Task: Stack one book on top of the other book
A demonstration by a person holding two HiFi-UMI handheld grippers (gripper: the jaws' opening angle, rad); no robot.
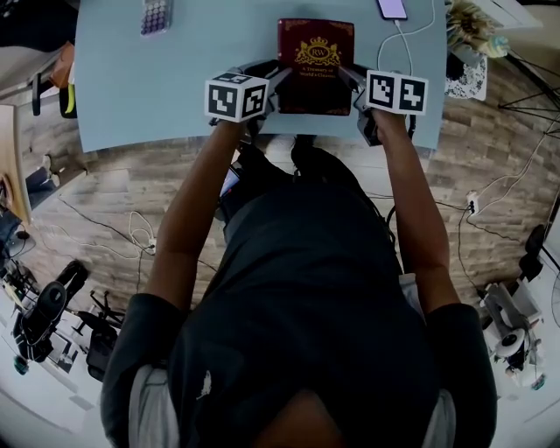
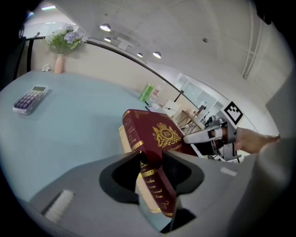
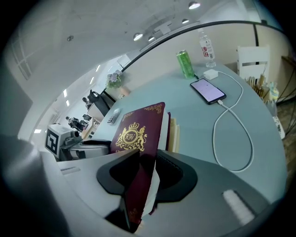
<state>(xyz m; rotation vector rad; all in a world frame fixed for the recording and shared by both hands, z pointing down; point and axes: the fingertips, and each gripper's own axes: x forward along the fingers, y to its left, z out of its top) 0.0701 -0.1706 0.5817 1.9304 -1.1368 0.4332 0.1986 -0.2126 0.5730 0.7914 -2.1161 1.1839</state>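
Maroon hardcover book with a gold crest [image 1: 315, 66] [image 2: 157, 139] [image 3: 138, 129]: sits over a second book [image 2: 122, 139] [image 3: 175, 134], of which only cream page edges show along one side. Whether the top book rests fully flat cannot be told.

Left gripper [image 1: 278, 83] [image 2: 151, 159]: fingers [image 2: 125, 171] clenched on the maroon book's spine edge. Right gripper [image 1: 350, 83] [image 3: 148, 157]: clamped on the opposite, page-side edge. Each gripper comes in from its own side.

Pale blue desk [image 1: 175, 87]: the books lie close to its near edge, about mid-width. To the left, bare surface runs out to a grey calculator [image 1: 156, 16] [image 2: 30, 98] at the far edge. To the right, room is tighter: a white cable [image 3: 231, 139] loops near, running to a smartphone [image 1: 391, 8] [image 3: 208, 90], with a green can [image 3: 186, 64] beyond.
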